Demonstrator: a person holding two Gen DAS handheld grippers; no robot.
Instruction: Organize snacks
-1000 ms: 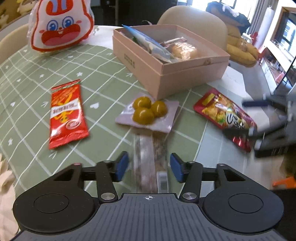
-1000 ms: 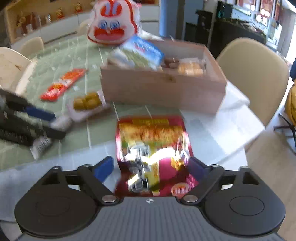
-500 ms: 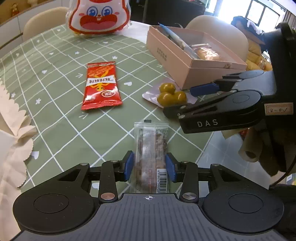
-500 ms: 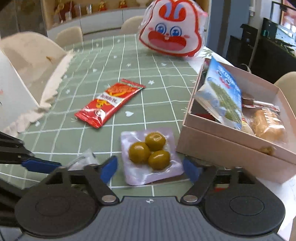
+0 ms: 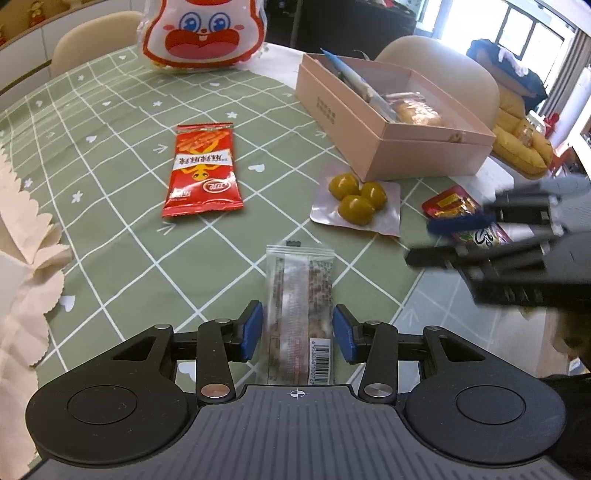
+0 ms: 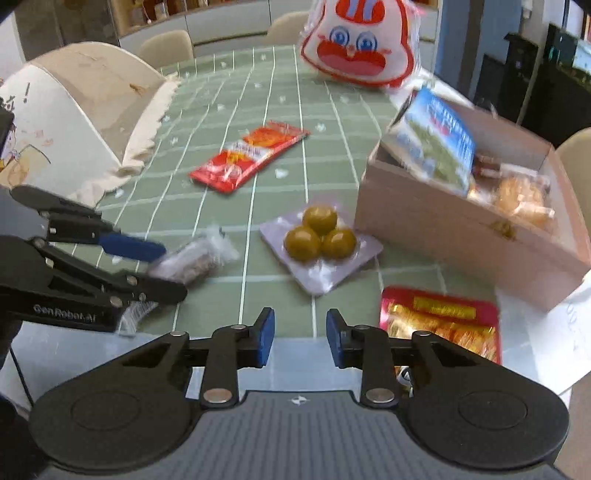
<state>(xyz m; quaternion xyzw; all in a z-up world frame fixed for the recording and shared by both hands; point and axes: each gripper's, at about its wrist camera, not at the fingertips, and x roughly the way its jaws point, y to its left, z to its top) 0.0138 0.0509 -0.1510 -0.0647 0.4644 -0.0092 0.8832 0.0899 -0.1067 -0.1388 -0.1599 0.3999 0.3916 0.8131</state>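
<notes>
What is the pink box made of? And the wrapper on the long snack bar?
The pink box looks like stiff matte cardboard: flat walls, crisp folded edges, no shine. The snack bar wrapper looks like thin clear plastic film: the brown bar shows through, and its ends are crimped and glossy.

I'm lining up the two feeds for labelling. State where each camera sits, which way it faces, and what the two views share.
Left wrist: on the left gripper, looking down along its fingers at the clear-wrapped brown snack bar between them; the blurred right gripper shows at right.
Right wrist: on the right gripper, jaws just closing on nothing, facing the green checked tablecloth; the left gripper shows at left.
Shared: the bar, red flat sachet, three green balls in clear film, pink cardboard box, rabbit-face bag.
</notes>
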